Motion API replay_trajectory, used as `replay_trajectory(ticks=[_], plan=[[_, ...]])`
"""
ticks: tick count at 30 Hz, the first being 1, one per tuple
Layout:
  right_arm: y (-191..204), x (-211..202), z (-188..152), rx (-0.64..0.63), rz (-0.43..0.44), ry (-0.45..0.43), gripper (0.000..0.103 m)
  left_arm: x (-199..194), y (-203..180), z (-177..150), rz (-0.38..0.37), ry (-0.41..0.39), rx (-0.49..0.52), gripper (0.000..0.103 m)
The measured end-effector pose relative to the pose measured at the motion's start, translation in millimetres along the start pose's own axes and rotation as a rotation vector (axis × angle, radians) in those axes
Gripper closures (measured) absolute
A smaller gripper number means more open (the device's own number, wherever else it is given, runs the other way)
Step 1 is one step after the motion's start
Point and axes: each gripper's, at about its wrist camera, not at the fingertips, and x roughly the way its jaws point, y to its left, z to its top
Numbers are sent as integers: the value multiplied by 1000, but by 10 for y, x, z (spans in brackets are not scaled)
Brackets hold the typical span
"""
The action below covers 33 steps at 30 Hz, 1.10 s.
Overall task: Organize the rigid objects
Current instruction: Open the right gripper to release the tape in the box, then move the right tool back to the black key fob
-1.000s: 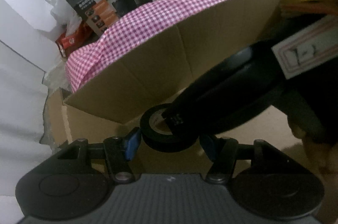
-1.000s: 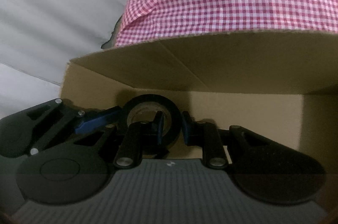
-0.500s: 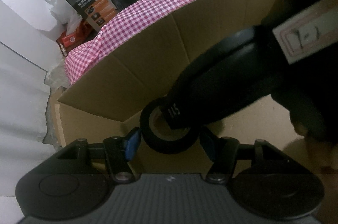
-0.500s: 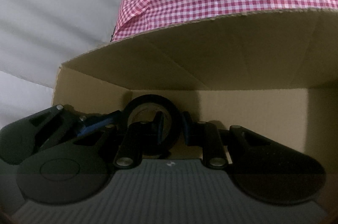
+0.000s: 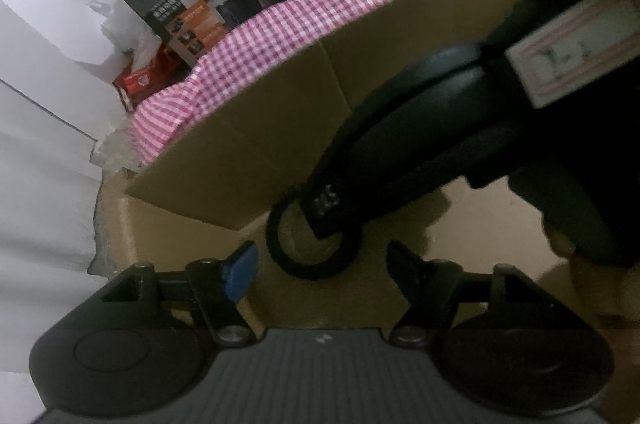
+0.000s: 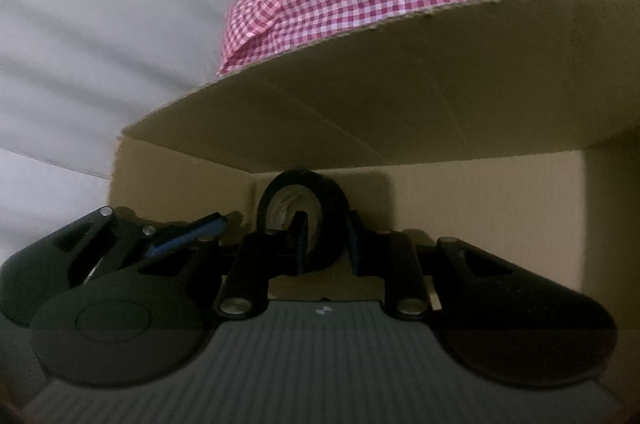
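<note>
Inside a cardboard box, the right tongs pinch the wall of a black tape roll; the left tongs, just opened wide, stand clear; release is best once the roll rests on the floor.

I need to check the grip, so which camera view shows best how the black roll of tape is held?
The right wrist view: the right hand-held gripper pinches the wall of the black roll of tape, one finger inside its hole. The left wrist view shows the roll half hidden, clear of the open left hand-held gripper.
</note>
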Motion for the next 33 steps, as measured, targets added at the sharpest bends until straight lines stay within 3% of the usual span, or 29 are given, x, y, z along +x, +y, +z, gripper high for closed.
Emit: replay_trajectory(ticks=[4,11,15,18,22,25,33], plan=[[99,-275,-36,-14,34,-48,78,-248,63,-55,9,-65,-26,21],[283,-1305,-336,-103,106,-232,74,-968,167,-320,-3,-215,-66,20],[271,-1941,-752,-157,155,-332,73,-1462,145,-626,-13,-331,-73,10],[213,-2362,-1164,-192,183,-393,70,-1779,65,-893,-41,-412,-76,10],[21,-2757,-1759,-221,203,-438,62,-2021,-170,-1310,-106,-464,-83,8],[-133,-2862,-2259,-216,192,-454,61,-2006,-387,-1630,-172,-478,-102,8],[-534,-2445,-3213,-131,53,-455,61,-1455,-936,-2267,-280,-415,-152,8]])
